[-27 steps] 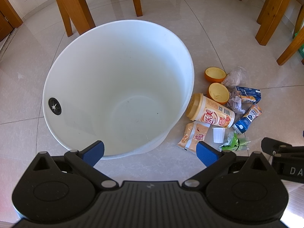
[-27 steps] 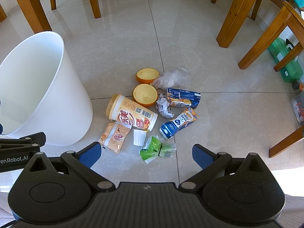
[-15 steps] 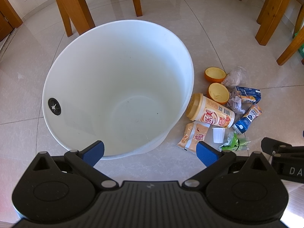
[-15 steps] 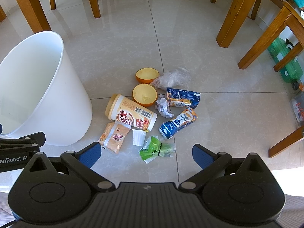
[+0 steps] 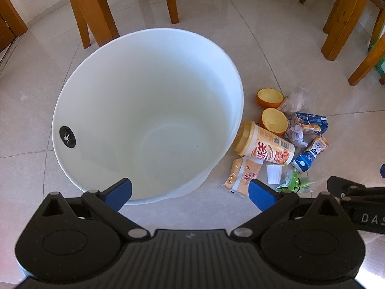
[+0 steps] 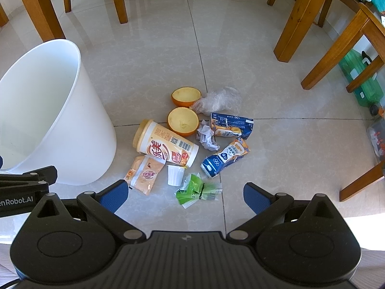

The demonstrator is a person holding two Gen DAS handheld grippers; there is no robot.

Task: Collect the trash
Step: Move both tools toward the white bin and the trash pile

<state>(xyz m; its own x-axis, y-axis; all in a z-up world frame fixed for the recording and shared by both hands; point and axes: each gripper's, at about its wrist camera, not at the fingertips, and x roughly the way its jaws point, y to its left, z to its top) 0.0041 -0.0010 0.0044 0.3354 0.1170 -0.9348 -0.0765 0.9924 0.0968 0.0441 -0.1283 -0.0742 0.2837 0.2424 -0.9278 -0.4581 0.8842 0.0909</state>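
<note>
Bin (image 5: 115, 91): white, upright, nothing inside, left of the litter.

Litter, all on the floor tiles, none collected:
- milk-tea cup (image 6: 166, 144), on its side, just beside the bin
- tan sachet (image 6: 144, 173), small white cup (image 6: 175, 174), green wrapper (image 6: 195, 190) — the near row
- two orange halves (image 6: 183, 121), crumpled paper (image 6: 207, 137), clear bag (image 6: 216, 102), two blue cartons (image 6: 225, 157) — farther off

My left claw (image 5: 190, 191): spread wide, empty, over the bin's near rim.
My right claw (image 6: 184, 196): spread wide, empty, above the green wrapper.

Step, as I judge it: the first pick. Next move: lower my right claw over the wrapper and pinch.
</note>
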